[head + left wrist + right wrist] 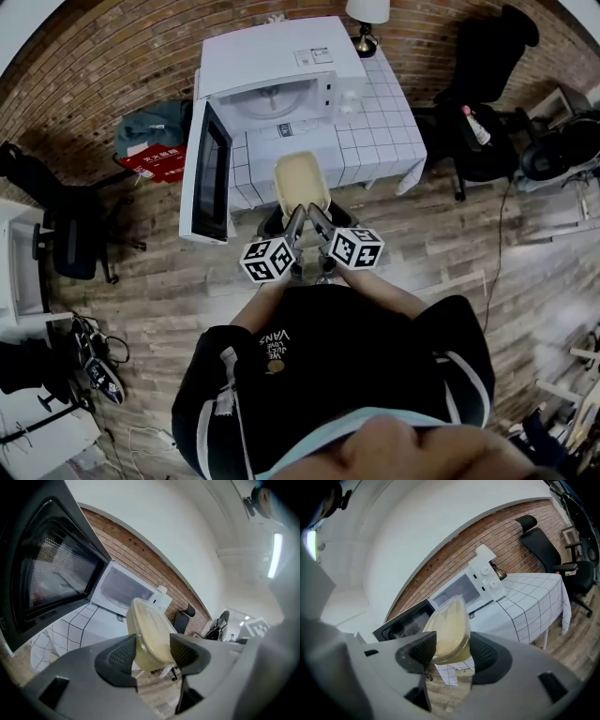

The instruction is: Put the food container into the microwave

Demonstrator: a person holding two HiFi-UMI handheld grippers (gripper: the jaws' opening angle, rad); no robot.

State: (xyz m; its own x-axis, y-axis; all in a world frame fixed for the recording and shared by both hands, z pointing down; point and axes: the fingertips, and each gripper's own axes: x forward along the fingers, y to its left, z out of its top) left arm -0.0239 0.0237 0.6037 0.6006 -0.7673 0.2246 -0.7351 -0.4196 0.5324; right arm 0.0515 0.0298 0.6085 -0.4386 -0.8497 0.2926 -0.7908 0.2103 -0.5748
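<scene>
From head we look steeply down on microwave point(281, 80). Cameras on left claw point(153, 643) and right claw point(452, 640) face it, close behind jaws; all share food container point(301, 183).

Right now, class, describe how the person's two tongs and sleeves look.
The left tongs and right tongs have pale grey moulded bodies with dark textured pads. Each carries a white cube bearing black square markers. The person wears a black top whose sleeves have pale trim.
</scene>
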